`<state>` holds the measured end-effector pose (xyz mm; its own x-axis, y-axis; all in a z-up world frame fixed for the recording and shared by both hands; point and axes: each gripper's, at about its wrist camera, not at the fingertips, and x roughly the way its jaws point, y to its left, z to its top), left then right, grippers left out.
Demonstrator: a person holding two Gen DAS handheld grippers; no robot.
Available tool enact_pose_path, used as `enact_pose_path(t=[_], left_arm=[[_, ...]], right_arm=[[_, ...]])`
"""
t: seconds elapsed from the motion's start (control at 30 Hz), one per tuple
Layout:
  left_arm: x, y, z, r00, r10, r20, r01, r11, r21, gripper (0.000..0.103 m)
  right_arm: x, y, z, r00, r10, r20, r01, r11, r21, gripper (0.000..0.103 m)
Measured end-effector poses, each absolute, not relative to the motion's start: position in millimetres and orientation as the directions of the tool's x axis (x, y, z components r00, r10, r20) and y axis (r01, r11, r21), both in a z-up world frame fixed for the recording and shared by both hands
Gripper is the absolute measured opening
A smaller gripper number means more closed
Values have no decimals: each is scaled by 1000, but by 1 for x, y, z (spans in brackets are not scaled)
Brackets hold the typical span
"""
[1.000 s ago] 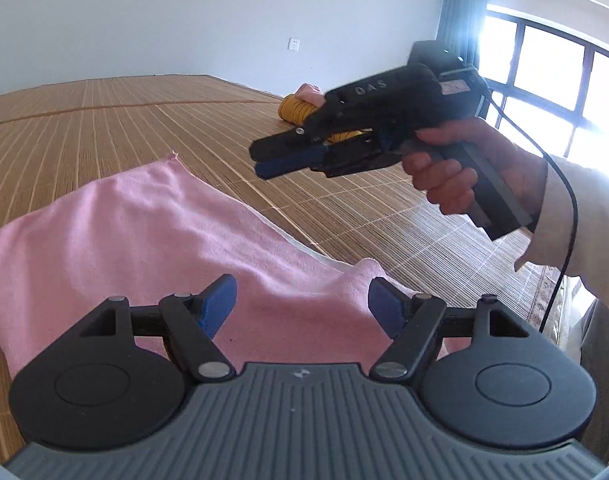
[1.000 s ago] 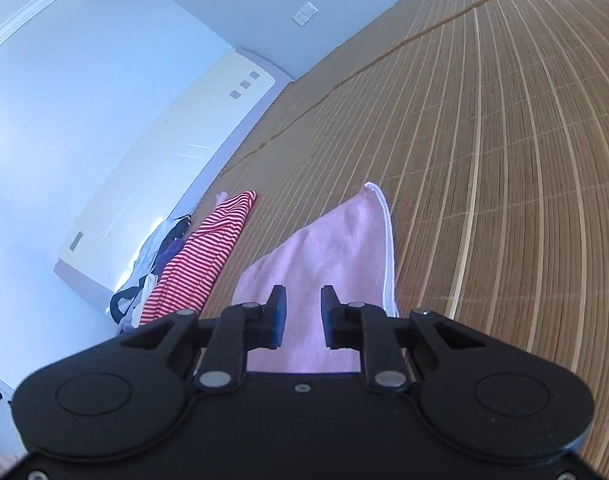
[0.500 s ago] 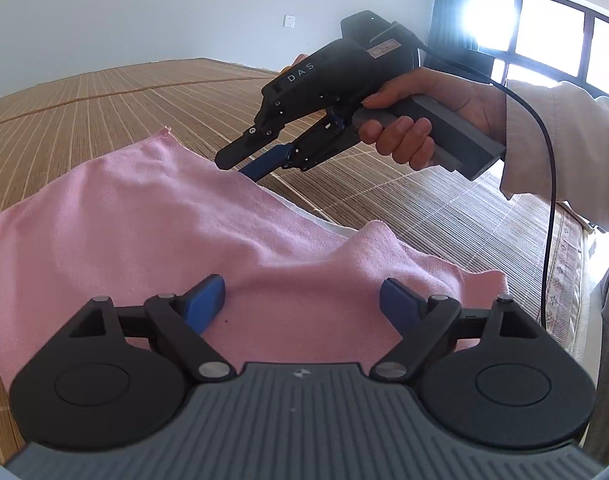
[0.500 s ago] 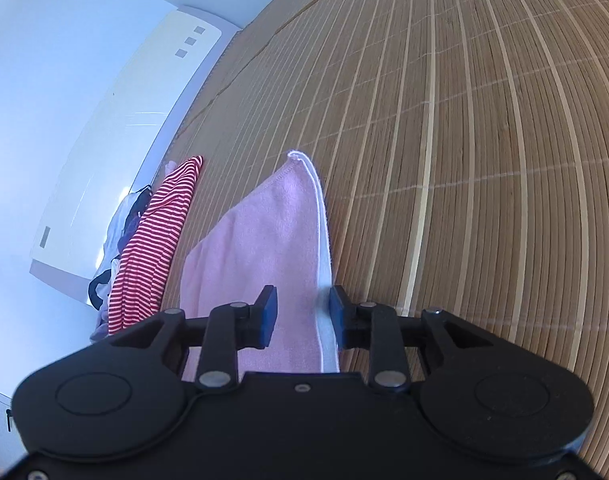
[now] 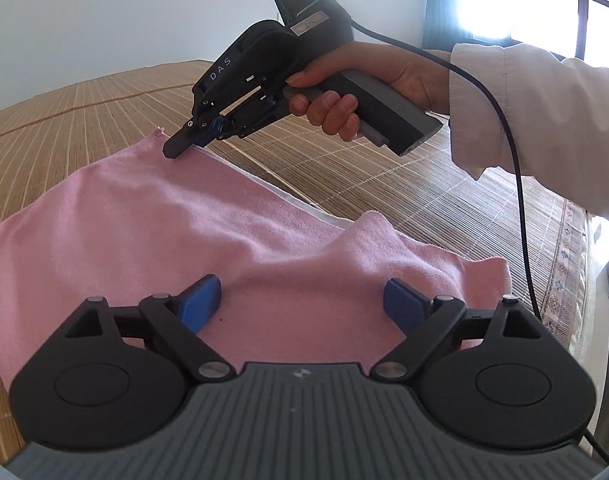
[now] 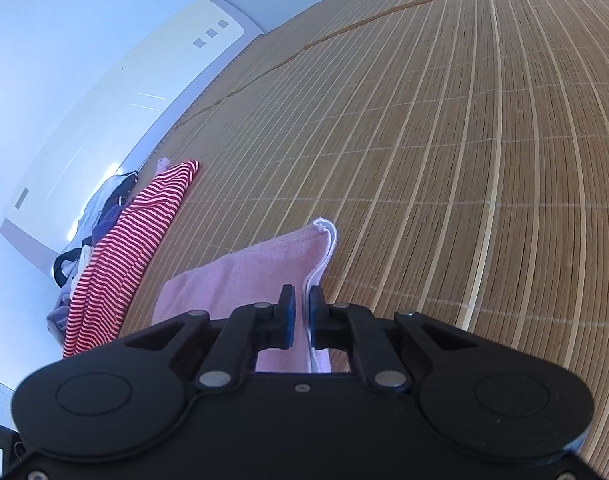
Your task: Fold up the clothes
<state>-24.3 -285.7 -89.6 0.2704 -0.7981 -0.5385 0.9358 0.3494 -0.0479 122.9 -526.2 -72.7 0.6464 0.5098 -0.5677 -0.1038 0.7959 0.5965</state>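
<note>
A pink cloth [image 5: 164,220] lies spread on a bamboo mat [image 5: 344,168], with a raised wrinkle near its right side. My left gripper [image 5: 302,300] hovers just over the cloth's near part, blue fingers wide open and nothing between them. My right gripper [image 5: 184,144], held by a person's hand [image 5: 364,76], is at the cloth's far edge close to the far corner. In the right wrist view the right gripper [image 6: 301,312] is shut on the white-backed edge of the pink cloth [image 6: 256,268], and the corner sticks up beyond the fingertips.
A red-and-white striped garment [image 6: 132,240] lies on a pile of other clothes at the mat's left edge, beside a cream panel [image 6: 104,92]. Bare bamboo mat [image 6: 444,160] stretches far and right. A black cable [image 5: 516,184] hangs from the right gripper. A window [image 5: 544,8] is behind.
My right gripper came down from above the mat to the cloth's far edge and shut on it. My left gripper moved forward over the cloth and stayed open.
</note>
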Motion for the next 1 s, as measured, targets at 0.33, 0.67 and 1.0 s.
enact_pose_path(t=[0.33, 0.67, 1.0], left_arm=[[-26, -285, -89, 271, -797, -540, 936, 350, -46, 92], [-24, -286, -89, 268, -796, -542, 937, 347, -47, 93], [-24, -287, -90, 268, -795, -544, 938, 344, -41, 94]], right_arm=[[92, -553, -73, 643, 580, -499, -75, 697, 714, 28], [95, -541, -78, 589, 596, -546, -55, 704, 709, 29], [101, -536, -76, 550, 594, -587, -89, 741, 666, 32]])
